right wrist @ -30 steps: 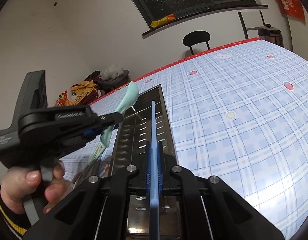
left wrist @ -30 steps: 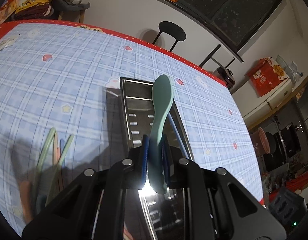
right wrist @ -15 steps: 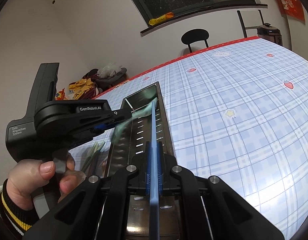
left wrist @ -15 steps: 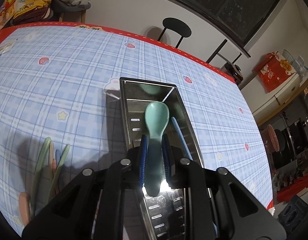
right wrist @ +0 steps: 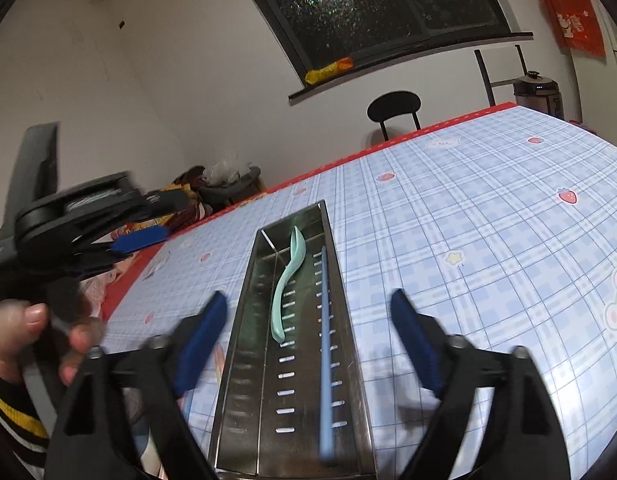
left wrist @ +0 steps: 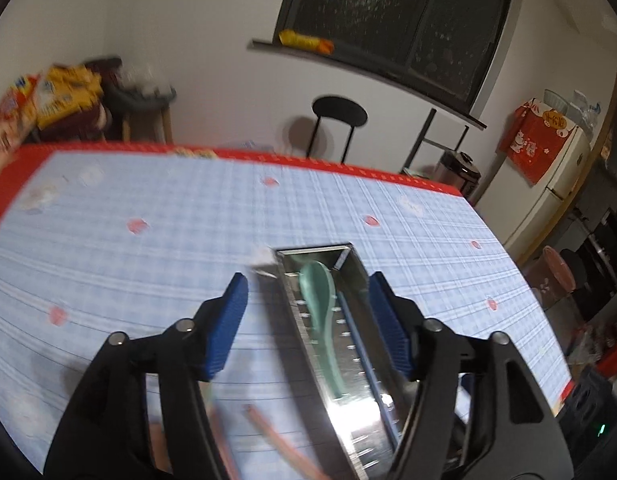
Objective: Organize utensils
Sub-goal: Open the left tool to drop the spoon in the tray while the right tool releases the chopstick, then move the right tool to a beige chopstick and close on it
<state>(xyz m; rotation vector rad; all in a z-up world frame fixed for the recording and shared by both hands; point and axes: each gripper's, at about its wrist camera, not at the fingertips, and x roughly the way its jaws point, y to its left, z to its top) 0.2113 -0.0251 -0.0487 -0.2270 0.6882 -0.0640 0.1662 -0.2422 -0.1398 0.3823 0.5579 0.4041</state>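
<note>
Right wrist | spoon (right wrist: 287, 288) in tray (right wrist: 348, 360) | between spread fingers (right wrist: 414, 344)

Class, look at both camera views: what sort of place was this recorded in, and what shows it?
Probably a home dining room or kitchen: a plaid tablecloth covers the table, a fridge stands in the corner, and a cooker pot sits beyond the table.

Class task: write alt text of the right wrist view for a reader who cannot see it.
A green spoon and a blue chopstick lie in a slotted metal tray on a checked tablecloth. The right gripper hangs open over it; the left gripper is at left.
</note>
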